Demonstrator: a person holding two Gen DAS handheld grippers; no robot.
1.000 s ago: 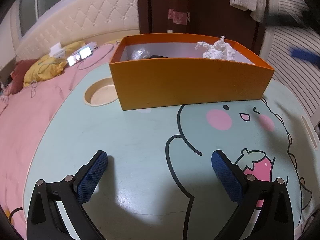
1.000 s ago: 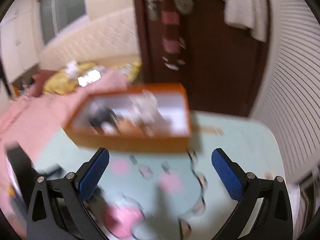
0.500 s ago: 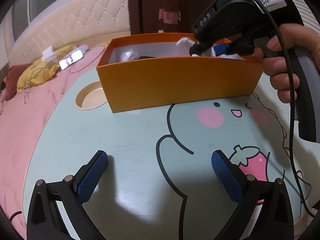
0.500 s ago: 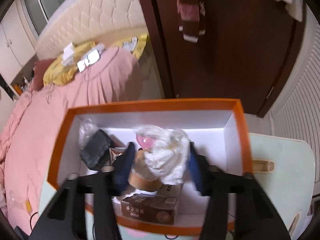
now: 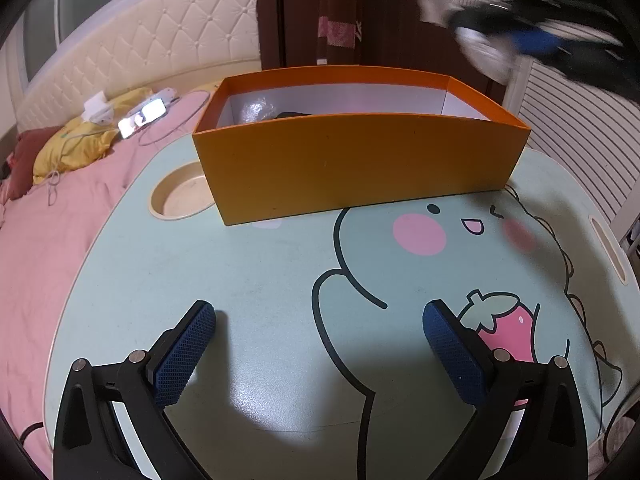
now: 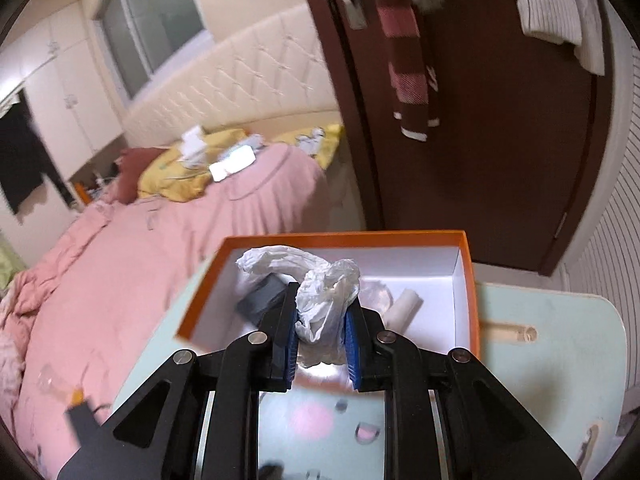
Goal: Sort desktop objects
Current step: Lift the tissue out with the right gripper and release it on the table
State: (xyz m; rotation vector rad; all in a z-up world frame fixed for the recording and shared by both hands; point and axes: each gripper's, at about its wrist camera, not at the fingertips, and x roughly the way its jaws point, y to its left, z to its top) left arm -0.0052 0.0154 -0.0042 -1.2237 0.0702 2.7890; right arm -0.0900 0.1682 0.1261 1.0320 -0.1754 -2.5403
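I am pinching the crumpled white tissue (image 6: 326,308) in my right gripper (image 6: 320,344), blue pads squeezing it from both sides, and holding it above the orange box (image 6: 466,276) so it comes clear of the walls. My left gripper (image 5: 320,352) is waiting wide and empty over the near edge of the lap table (image 5: 240,264). From there the right gripper is only a blur, and the near wall is hiding most of what is lying in the box.

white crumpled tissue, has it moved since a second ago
Yes. A second ago it lay inside the orange box; now the crumpled tissue is clamped in the right gripper, lifted above the box's rim.
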